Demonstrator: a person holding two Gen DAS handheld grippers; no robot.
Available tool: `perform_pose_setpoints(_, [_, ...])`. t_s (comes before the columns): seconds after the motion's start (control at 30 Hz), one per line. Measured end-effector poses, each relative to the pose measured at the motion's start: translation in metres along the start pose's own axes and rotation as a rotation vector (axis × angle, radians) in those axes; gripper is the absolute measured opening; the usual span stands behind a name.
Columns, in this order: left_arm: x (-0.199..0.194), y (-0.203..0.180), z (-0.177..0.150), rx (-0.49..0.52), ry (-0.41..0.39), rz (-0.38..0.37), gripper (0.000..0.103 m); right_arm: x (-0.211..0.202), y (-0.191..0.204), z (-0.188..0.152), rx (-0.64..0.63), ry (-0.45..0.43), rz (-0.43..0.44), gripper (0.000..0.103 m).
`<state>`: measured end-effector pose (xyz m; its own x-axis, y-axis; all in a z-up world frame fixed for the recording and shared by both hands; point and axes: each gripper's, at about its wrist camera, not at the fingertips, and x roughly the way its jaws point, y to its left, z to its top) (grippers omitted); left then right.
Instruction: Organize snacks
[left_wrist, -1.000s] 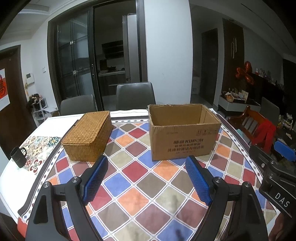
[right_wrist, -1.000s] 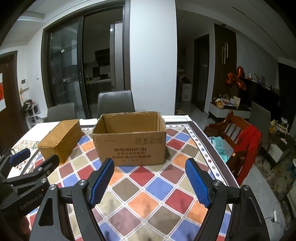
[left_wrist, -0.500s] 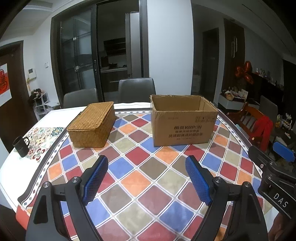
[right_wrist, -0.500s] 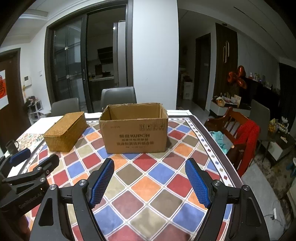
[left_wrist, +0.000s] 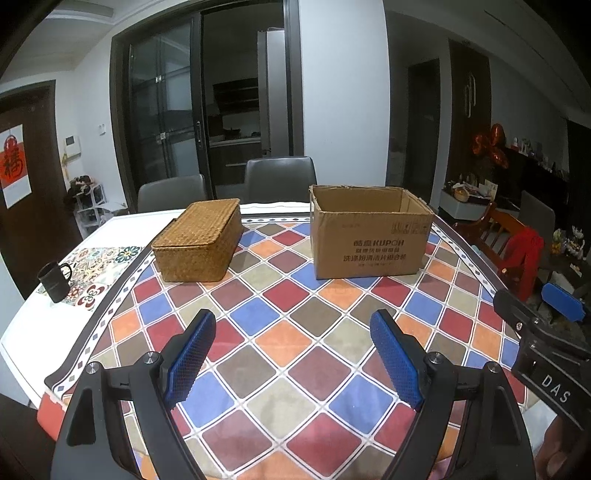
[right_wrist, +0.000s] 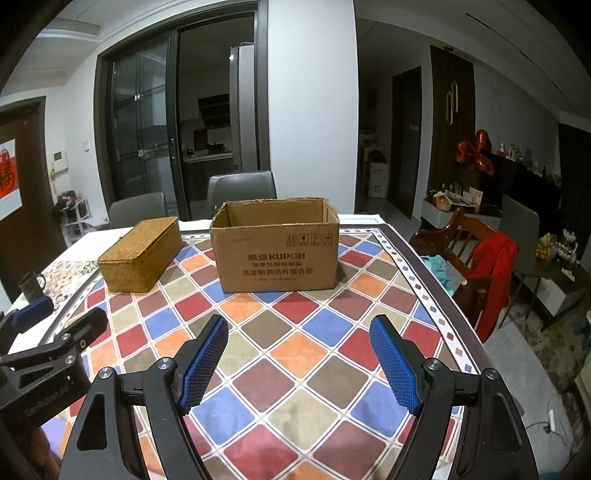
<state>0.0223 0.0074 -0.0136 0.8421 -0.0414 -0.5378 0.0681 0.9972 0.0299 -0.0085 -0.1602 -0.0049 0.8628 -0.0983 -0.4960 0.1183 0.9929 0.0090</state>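
Note:
An open cardboard box (left_wrist: 369, 236) stands on the far side of the checkered table (left_wrist: 280, 332); its inside is hidden from here. It also shows in the right wrist view (right_wrist: 277, 247). A closed woven wicker box (left_wrist: 199, 240) sits to its left, and shows in the right wrist view (right_wrist: 142, 253) too. No snacks are visible. My left gripper (left_wrist: 293, 356) is open and empty above the table's near part. My right gripper (right_wrist: 301, 360) is open and empty, level with it on the right.
A black mug (left_wrist: 54, 281) stands on a patterned mat at the table's left edge. Grey chairs (left_wrist: 279, 179) stand behind the table. A wooden chair with red cloth (right_wrist: 487, 266) stands at the right. The table's near half is bare cloth.
Both grippers have pulled back from the boxes and risen; the boxes look smaller and farther away. Both stay open and empty.

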Motion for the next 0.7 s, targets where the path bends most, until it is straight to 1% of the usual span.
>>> perform_pose_setpoints(0.33, [-0.011,0.001,-0.001,-0.006,-0.012,-0.005,0.086,-0.016,0.001,0.002,-0.011,-0.03,-0.012,0.08])
perform_pose_setpoints(0.7, [-0.013,-0.002,0.0,-0.003,-0.015,-0.012,0.086,-0.019,0.001,0.002,-0.007,-0.032,-0.012,0.08])
